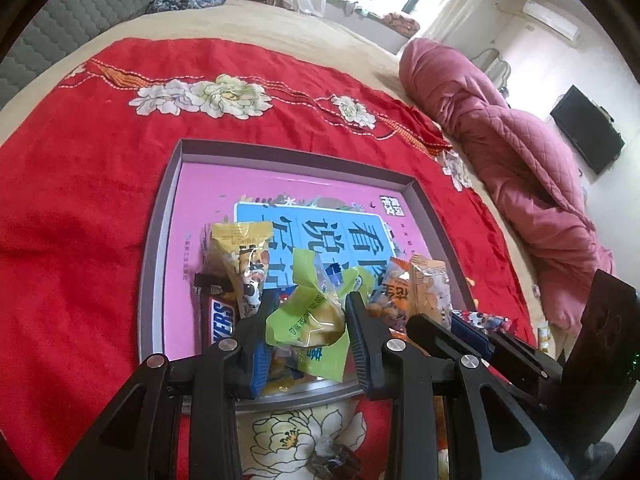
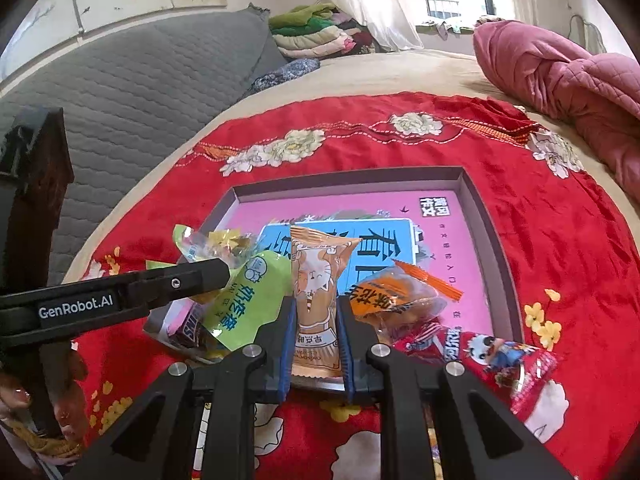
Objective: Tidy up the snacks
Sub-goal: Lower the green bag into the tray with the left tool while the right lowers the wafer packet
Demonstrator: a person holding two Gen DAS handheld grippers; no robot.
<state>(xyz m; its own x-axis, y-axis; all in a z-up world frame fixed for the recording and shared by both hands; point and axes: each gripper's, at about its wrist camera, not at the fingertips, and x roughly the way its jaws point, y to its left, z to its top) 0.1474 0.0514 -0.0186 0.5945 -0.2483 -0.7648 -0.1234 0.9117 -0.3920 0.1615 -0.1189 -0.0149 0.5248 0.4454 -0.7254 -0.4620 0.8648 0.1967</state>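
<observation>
A shallow grey box with a pink printed floor (image 1: 208, 184) (image 2: 476, 200) lies on the red cloth, with several snack packs at its near end. My left gripper (image 1: 311, 304) is shut on a green pack with a yellow pastry (image 1: 308, 316) above the near part of the box. My right gripper (image 2: 316, 312) is shut on an orange pack with a cartoon cat (image 2: 318, 280), held upright over the box's near edge. In the box lie a Snickers bar (image 1: 218, 320), a yellow pack (image 1: 240, 252) and an orange pack (image 2: 396, 300). The green pack (image 2: 248, 300) and the left gripper's finger (image 2: 200, 276) show at left in the right wrist view.
A red pack with a cartoon figure (image 2: 496, 356) lies on the red flowered cloth (image 1: 80, 200) beside the box's near right corner. A dark wrapped sweet (image 1: 336, 462) lies in front of the box. A pink quilt (image 1: 520, 152) is bundled at right, a grey headboard (image 2: 132, 80) at left.
</observation>
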